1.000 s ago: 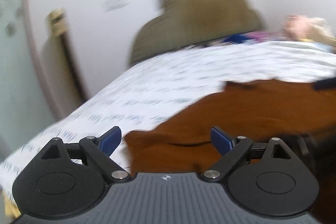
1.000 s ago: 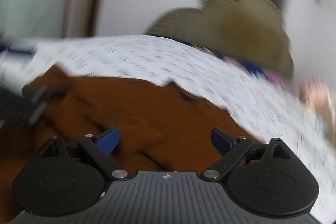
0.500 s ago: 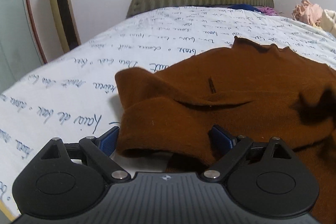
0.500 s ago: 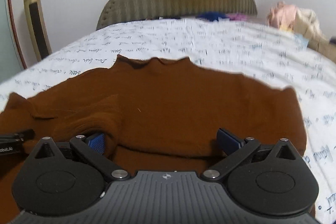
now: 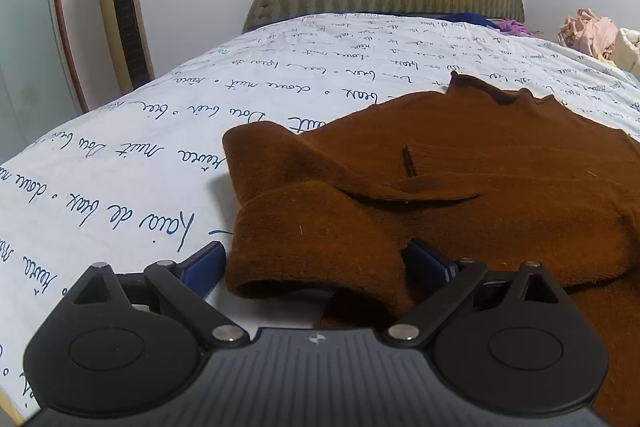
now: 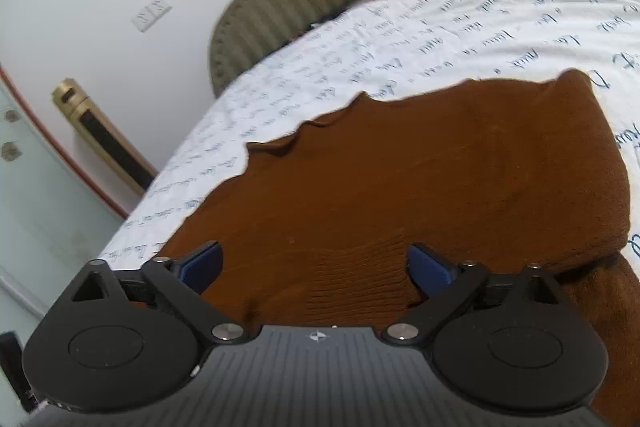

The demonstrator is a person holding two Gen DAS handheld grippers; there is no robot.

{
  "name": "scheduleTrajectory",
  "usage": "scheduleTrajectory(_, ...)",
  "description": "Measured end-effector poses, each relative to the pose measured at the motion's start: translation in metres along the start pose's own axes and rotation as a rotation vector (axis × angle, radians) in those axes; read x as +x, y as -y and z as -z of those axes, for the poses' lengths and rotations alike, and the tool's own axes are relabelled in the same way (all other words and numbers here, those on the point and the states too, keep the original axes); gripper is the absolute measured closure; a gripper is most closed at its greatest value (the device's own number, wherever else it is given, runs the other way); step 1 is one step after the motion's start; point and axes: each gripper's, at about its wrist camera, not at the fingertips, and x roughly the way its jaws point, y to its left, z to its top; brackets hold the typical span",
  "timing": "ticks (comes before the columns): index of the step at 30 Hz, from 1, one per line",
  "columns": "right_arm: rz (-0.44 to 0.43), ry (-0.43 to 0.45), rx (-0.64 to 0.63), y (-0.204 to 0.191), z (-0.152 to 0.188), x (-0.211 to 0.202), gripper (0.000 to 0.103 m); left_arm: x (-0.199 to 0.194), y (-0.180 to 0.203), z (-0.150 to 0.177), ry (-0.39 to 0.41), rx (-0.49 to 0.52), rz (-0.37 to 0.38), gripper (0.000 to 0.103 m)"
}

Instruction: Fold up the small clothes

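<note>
You're at the very start of a fold here, looks like: your left gripper (image 5: pixel 314 263) is spread wide around the bunched sleeve end, nothing pinched yet, and your right gripper (image 6: pixel 316 263) hangs just as wide over the hem. Next you'd want to close on that sleeve and carry it across the body. The brown sweater (image 5: pixel 460 183) is fuzzy knit, lying mostly flat on the script-print bedsheet (image 5: pixel 160 131), sleeve rumpled.
</note>
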Motion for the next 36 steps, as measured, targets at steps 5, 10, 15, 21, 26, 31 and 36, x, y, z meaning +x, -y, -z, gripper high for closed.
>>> scheduleTrajectory(5, -0.028, -0.042, -0.035, 0.002, -0.001, -0.001, 0.051, -0.014, 0.001, -0.001, 0.057, -0.011, -0.053, 0.005)
scheduleTrajectory(10, 0.034, -0.012, -0.129, -0.008, -0.013, -0.002, 0.091, -0.045, 0.023, -0.015, 0.177, 0.076, -0.076, 0.005)
scheduleTrajectory(15, 0.127, 0.111, -0.210, -0.016, -0.033, -0.015, 0.092, -0.049, 0.041, -0.038, 0.197, 0.105, -0.026, 0.005)
scheduleTrajectory(21, 0.269, 0.187, -0.181, 0.015, -0.051, -0.034, 0.092, -0.033, 0.030, -0.050, 0.142, 0.017, -0.014, 0.005)
scheduleTrajectory(26, 0.328, 0.192, -0.164, 0.040, -0.050, -0.042, 0.092, -0.026, 0.024, -0.047, 0.093, -0.001, -0.035, 0.005)
scheduleTrajectory(31, 0.375, 0.204, -0.178, 0.049, -0.047, -0.047, 0.092, -0.028, 0.033, -0.042, 0.087, 0.036, -0.021, 0.005)
scheduleTrajectory(36, 0.387, 0.181, -0.162, 0.059, -0.045, -0.037, 0.092, -0.022, 0.046, -0.037, 0.062, 0.057, -0.004, 0.005)
